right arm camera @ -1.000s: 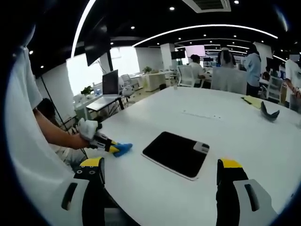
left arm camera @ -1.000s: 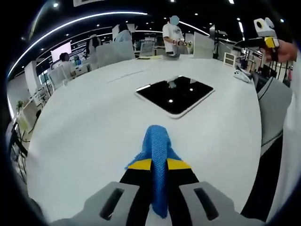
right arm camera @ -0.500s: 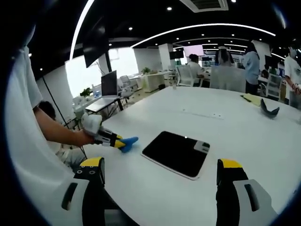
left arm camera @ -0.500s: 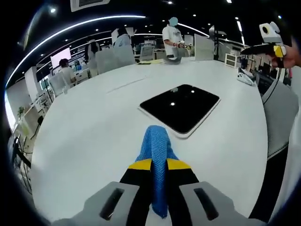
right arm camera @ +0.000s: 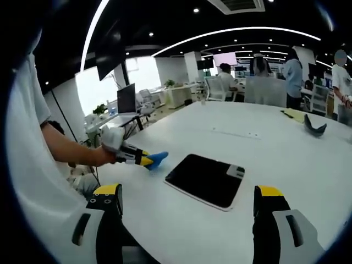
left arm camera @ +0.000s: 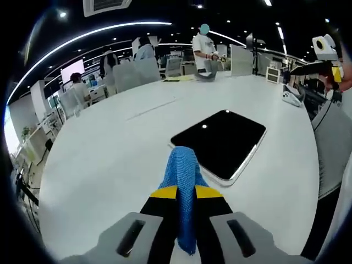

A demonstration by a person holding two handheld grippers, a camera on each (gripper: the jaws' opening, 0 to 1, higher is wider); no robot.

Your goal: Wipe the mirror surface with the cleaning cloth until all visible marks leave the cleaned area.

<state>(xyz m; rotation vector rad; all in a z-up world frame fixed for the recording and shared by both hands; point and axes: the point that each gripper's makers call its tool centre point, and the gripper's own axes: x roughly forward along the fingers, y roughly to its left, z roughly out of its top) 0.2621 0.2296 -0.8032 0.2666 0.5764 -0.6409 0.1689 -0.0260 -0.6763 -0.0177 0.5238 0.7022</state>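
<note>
Jaws of your left gripper (left arm camera: 186,193) pinch the soft, limp cloth (left arm camera: 183,171); right gripper (right arm camera: 187,202) jaws gape. Press lightly: the centre-frame mirror (left arm camera: 220,142) looks fragile, slippery.

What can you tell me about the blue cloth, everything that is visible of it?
The cloth is bright blue with a knitted or woven texture, seemingly soft. It is pinched between the jaws of the left claw, bunched into a rounded tip pointing forward, with a strip hanging back between the jaws. In the right gripper view it sits near the mirror edge; contact with mirror or table cannot be told.
</note>
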